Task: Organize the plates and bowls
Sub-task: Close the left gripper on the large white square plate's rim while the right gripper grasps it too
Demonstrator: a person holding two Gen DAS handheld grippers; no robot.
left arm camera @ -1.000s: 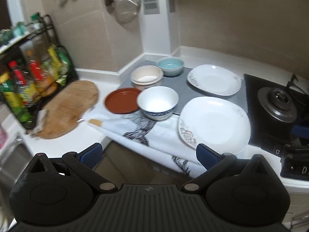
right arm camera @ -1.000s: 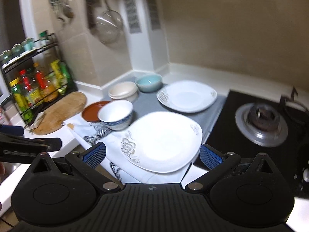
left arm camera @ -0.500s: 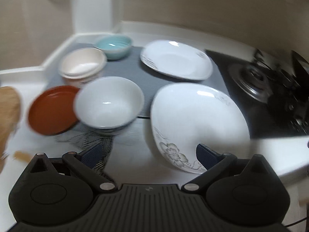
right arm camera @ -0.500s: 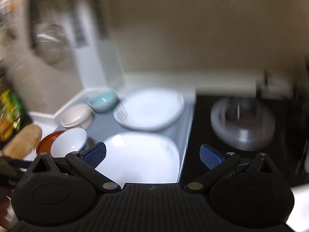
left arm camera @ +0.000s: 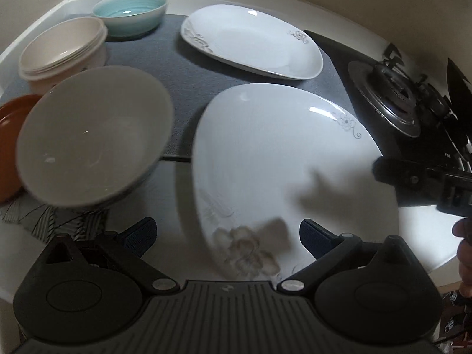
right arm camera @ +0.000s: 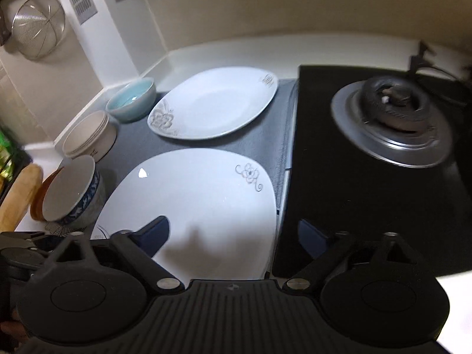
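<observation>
Both grippers have dropped closer over the near white plate [left arm camera: 283,159] at the bench's front edge. Left gripper [left arm camera: 227,236] jaws apart w/ nothing btwn; right gripper [right arm camera: 233,233] same, straddling the plate's right edge. Blue-patterned bowl [right arm camera: 73,194] sits just left of it, 2nd plate [right arm camera: 215,103] behind, nr the stove [right arm camera: 392,124].

gas burner [right arm camera: 392,112], hanging strainer [right arm camera: 37,26], cutting board [right arm camera: 17,194]
</observation>
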